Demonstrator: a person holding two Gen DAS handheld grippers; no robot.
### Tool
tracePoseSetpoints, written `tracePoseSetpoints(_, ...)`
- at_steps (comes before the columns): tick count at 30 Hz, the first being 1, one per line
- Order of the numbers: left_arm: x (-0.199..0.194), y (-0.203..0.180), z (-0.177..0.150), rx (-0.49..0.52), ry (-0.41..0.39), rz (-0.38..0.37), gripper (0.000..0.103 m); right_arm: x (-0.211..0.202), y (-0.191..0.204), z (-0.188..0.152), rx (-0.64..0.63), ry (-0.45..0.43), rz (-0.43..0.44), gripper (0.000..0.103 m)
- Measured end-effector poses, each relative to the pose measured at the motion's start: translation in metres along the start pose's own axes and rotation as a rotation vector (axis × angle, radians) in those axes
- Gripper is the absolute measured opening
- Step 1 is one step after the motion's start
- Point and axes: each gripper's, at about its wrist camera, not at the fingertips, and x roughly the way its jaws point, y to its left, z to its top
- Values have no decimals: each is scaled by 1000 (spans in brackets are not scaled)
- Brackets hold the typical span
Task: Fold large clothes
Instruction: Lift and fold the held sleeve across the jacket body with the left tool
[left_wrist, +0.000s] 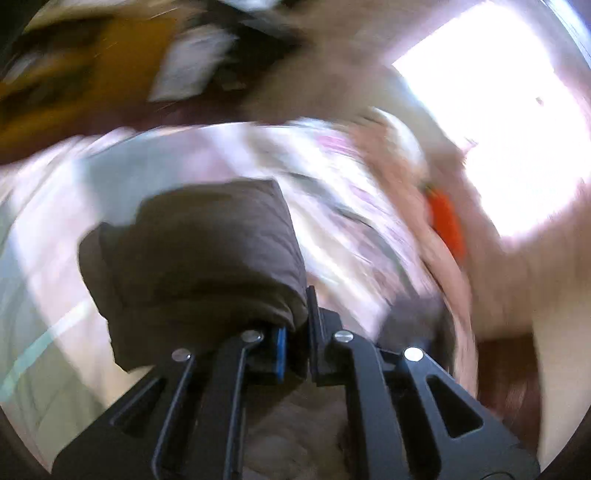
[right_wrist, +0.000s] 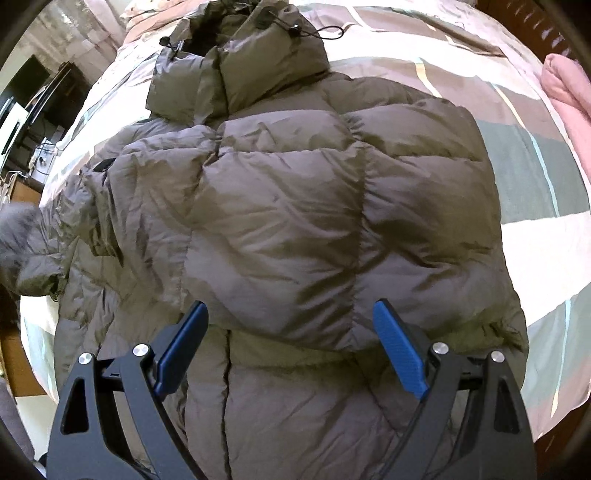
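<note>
grey puffer jacket (right_wrist: 295, 221) fills mid-frame on a patchwork bedspread (right_wrist: 535, 177); right gripper (right_wrist: 291, 332) gapes empty above it, left gripper (left_wrist: 295, 317) clamped on a jacket fold (left_wrist: 207, 251). no legible writing.

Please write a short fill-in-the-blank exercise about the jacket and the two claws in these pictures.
1. The left claw is shut on a fold of brown quilted ____.
2. The right claw hangs ____ above the grey-brown puffer jacket.
3. The jacket lies on a patchwork-patterned ____.
4. The pads on the right claw's fingers are ____ in colour.

Missing words: fabric; open; bedspread; blue
</note>
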Motion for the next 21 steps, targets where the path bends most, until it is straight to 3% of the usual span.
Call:
tracePoseSetpoints(3,1,-94,-48,303,67,-86,9,4,-3,2,15,11,8,91)
tracePoseSetpoints(7,23,-176,-140,624,322,-212,11,12,-15,4,74,36,2,91)
tracePoseSetpoints(9,35,-203,-196,823,468,-195,13,13,-22,5,102,35,-12,91)
tracePoseSetpoints(11,45,-212,-240,984,556,-123,18,11,-33,6,141,24,-23,91)
tracePoseSetpoints(13,43,-211,-254,1022,576,-112,22,7,-44,7,191,5,-9,91)
tracePoseSetpoints(15,41,-207,-255,1030,609,-133,45,1,-56,8,257,-23,36,91)
tracePoseSetpoints(17,30,-208,-254,1036,605,-171,49,-4,-62,8,292,-47,71,91)
tracePoseSetpoints(19,20,-209,-242,1046,580,-234,49,-6,-63,10,293,-51,73,91)
tracePoseSetpoints(21,-7,-212,-226,1030,532,-353,62,-6,-62,9,290,-49,73,91)
